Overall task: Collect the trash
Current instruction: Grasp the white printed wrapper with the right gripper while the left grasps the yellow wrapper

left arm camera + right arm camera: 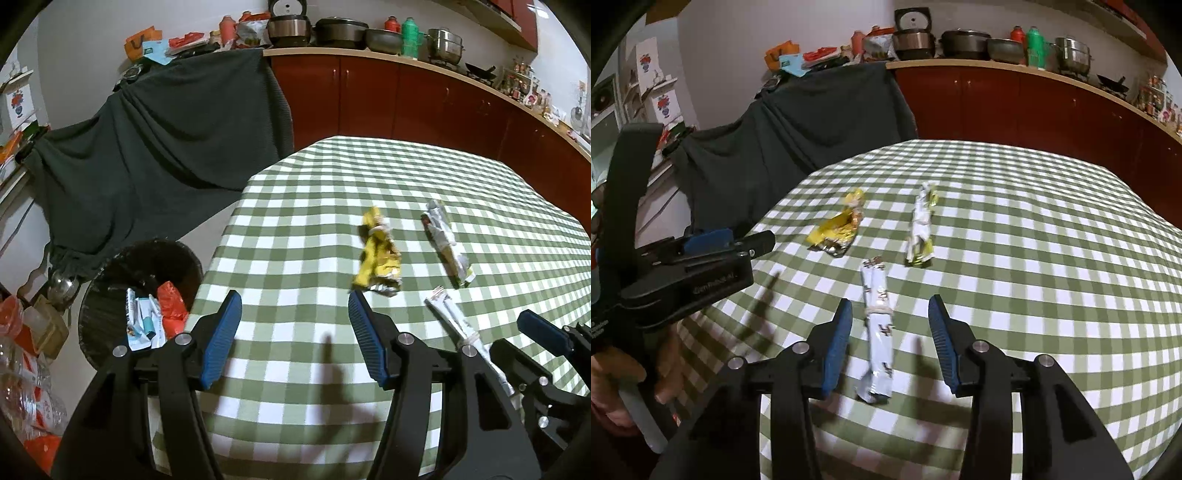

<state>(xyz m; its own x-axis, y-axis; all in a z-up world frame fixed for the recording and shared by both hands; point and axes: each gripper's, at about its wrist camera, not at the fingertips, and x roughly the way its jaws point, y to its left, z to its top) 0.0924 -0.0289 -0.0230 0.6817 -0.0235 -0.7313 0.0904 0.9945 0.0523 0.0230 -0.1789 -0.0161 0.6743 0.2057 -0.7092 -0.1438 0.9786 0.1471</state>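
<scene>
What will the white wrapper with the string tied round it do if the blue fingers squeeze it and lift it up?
The white wrapper looks like thin crinkled foil, so it will probably squash and feel very light. The string round its middle should keep it bundled, though the loose ends may droop. It lies flat between the open right gripper jaws, so it likely won't roll away.

Dim indoor light; soft shadows on tablecloth [406,177]; strong fisheye bending, dark corners.

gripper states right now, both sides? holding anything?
Left gripper: open, holding nothing, above the checked tablecloth.
Right gripper: open, straddling the white wrapper, pads not touching it.
</scene>
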